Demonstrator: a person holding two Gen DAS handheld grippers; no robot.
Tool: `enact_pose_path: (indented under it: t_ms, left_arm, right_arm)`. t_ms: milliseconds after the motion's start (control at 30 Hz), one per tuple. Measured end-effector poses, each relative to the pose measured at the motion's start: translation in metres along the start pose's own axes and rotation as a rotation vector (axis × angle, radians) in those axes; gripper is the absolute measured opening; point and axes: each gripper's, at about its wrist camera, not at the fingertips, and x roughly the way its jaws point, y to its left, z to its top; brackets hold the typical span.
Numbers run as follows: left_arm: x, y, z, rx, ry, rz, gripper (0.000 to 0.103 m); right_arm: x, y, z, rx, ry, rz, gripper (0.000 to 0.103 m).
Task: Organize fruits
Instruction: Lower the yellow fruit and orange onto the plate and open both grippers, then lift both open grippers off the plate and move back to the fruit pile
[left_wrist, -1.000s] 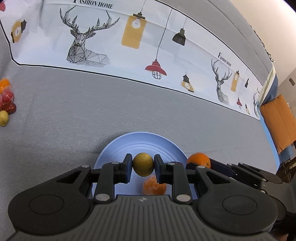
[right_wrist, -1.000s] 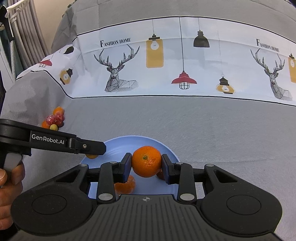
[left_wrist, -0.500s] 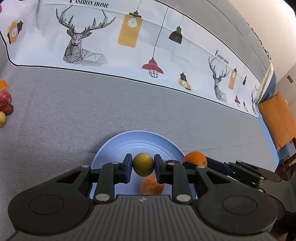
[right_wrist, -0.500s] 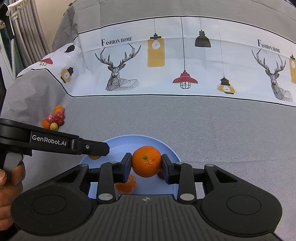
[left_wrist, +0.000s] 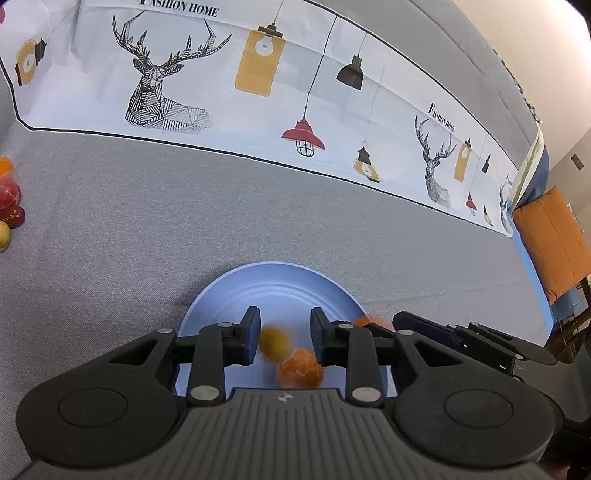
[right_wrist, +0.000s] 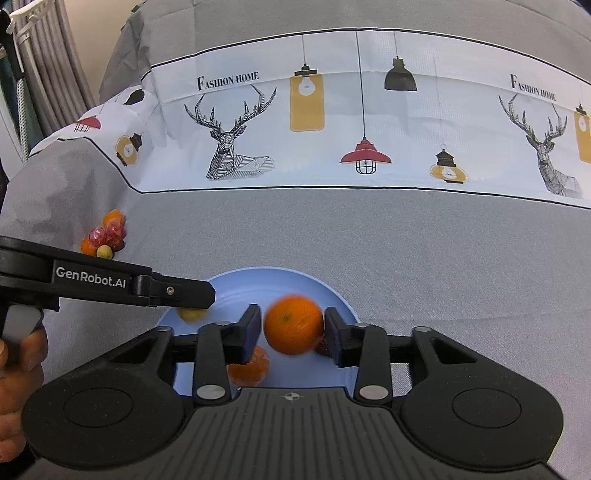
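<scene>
A light blue plate (left_wrist: 273, 284) lies on the grey cloth right under both grippers. My left gripper (left_wrist: 284, 321) has its jaws opening, and a small yellow-green fruit (left_wrist: 275, 343), blurred, drops free between them beside a peeled mandarin (left_wrist: 299, 369). My right gripper (right_wrist: 291, 321) is opening too. The orange (right_wrist: 293, 323) between its pads is blurred, with a gap on each side. On the plate below lie the peeled mandarin (right_wrist: 247, 369), a dark red fruit (right_wrist: 321, 345) and the yellow-green fruit (right_wrist: 192, 314).
A pile of small red, orange and yellow fruits (right_wrist: 105, 236) lies on the cloth far left of the plate. A white printed cloth band (right_wrist: 332, 129) runs across the back. An orange cushion (left_wrist: 550, 240) sits at the far right. A hand (right_wrist: 18, 354) holds the left gripper.
Both grippers' jaws have spread apart. The yellow-green fruit has slipped down out of the left pads, and the orange has come loose from the right pads. Neither hand has moved.
</scene>
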Motion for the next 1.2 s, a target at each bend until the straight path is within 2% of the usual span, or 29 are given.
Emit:
enact_pose_path:
  t_ms: [133,400,467,567,667,800,933,1033,1067,1100,1133,1200]
  left_arm:
    - [-0.001,-0.001,0.000,0.004,-0.001,-0.001,0.038]
    - [-0.007,0.003,0.002,-0.004,-0.028,0.017,0.037]
    - [-0.011,0.004,0.004,0.001,-0.043,0.032,0.014]
    - [-0.017,0.006,0.007,0.017,-0.072,0.094,0.008]
    - [-0.026,0.012,0.015,0.000,-0.099,0.134,0.008]
    - [-0.036,0.025,0.044,0.049,-0.113,0.246,0.008]
    - [-0.049,0.059,0.081,0.019,-0.164,0.332,0.010]
    - [-0.050,0.091,0.088,0.006,-0.203,0.427,0.010]
    - [-0.045,0.104,0.086,-0.006,-0.191,0.455,0.010]
    - [-0.039,0.117,0.087,-0.033,-0.135,0.497,0.010]
    - [-0.036,0.127,0.090,-0.065,-0.109,0.535,0.012]
    - [-0.038,0.143,0.098,-0.102,-0.138,0.538,0.028]
  right_arm:
    - [-0.001,0.001,0.000,0.002,-0.006,-0.003,0.048]
    - [-0.001,0.000,0.000,0.008,-0.015,-0.009,0.048]
    - [-0.002,0.000,0.001,0.011,-0.023,-0.007,0.048]
    - [-0.003,0.002,0.003,0.011,-0.036,-0.004,0.048]
    - [-0.003,0.006,0.006,0.011,-0.048,0.006,0.048]
    - [0.002,0.015,0.011,0.010,-0.053,0.028,0.048]
    - [0.014,0.032,0.018,-0.011,-0.057,0.057,0.048]
    - [0.024,0.047,0.024,-0.024,-0.060,0.085,0.048]
    - [0.027,0.053,0.026,-0.031,-0.062,0.098,0.048]
    - [0.030,0.059,0.029,-0.038,-0.065,0.109,0.048]
    - [0.032,0.066,0.031,-0.047,-0.068,0.122,0.048]
    - [0.038,0.080,0.037,-0.069,-0.075,0.151,0.048]
